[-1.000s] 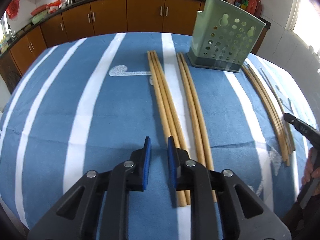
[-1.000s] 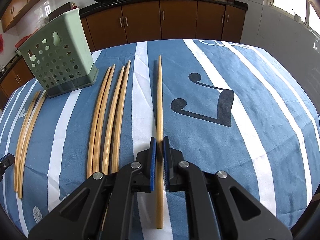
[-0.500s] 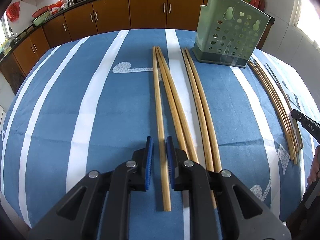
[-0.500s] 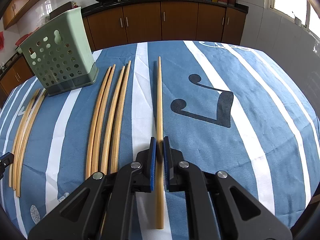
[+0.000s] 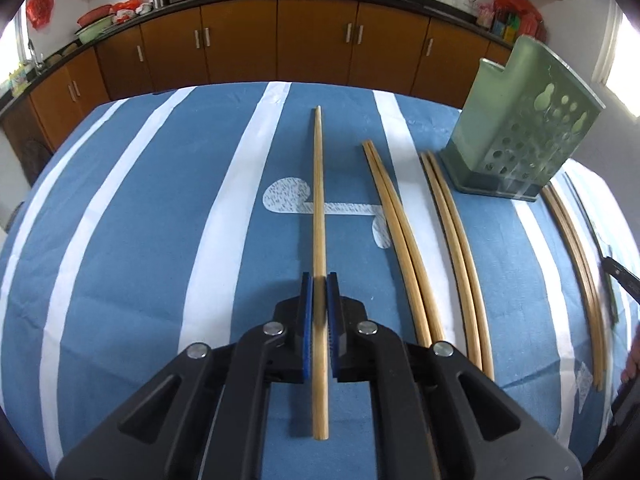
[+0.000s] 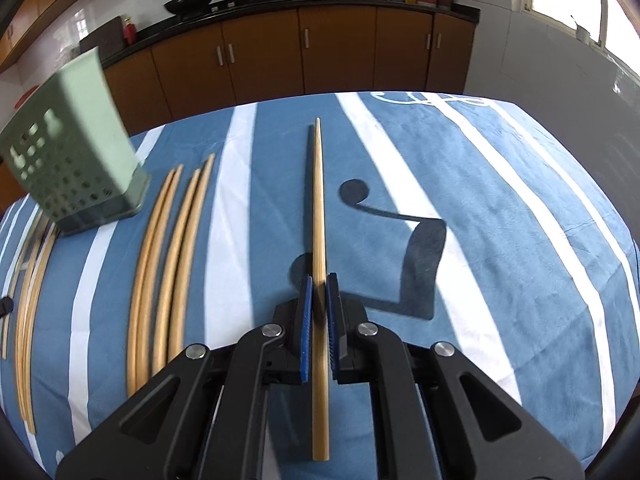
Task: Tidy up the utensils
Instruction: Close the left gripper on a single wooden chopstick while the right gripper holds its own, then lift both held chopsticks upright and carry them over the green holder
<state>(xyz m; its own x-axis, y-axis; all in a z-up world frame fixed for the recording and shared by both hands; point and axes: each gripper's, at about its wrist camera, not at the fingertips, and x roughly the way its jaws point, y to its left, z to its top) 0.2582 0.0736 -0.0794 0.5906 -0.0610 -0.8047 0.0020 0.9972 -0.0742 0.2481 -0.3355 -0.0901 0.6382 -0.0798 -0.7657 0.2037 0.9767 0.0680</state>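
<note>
My left gripper (image 5: pixel 319 280) is shut on a long wooden chopstick (image 5: pixel 318 200) and holds it above the blue striped tablecloth (image 5: pixel 160 240). My right gripper (image 6: pixel 319 280) is shut on another wooden chopstick (image 6: pixel 317 200), lifted so its shadow falls on the cloth. A green perforated utensil holder (image 5: pixel 520 136) stands at the right in the left wrist view and at the far left in the right wrist view (image 6: pixel 72 168). Two pairs of chopsticks (image 5: pixel 432 248) lie on the cloth beside it.
More chopsticks (image 5: pixel 576 256) lie right of the holder, near the other gripper's tip (image 5: pixel 624 276). Loose chopsticks (image 6: pixel 168 264) lie left of my right gripper. Brown kitchen cabinets (image 5: pixel 280 44) and a counter with woks stand behind the table.
My left gripper closed on one chopstick and lifted it away to the left from its mate. My right gripper raised its chopstick off the cloth.
</note>
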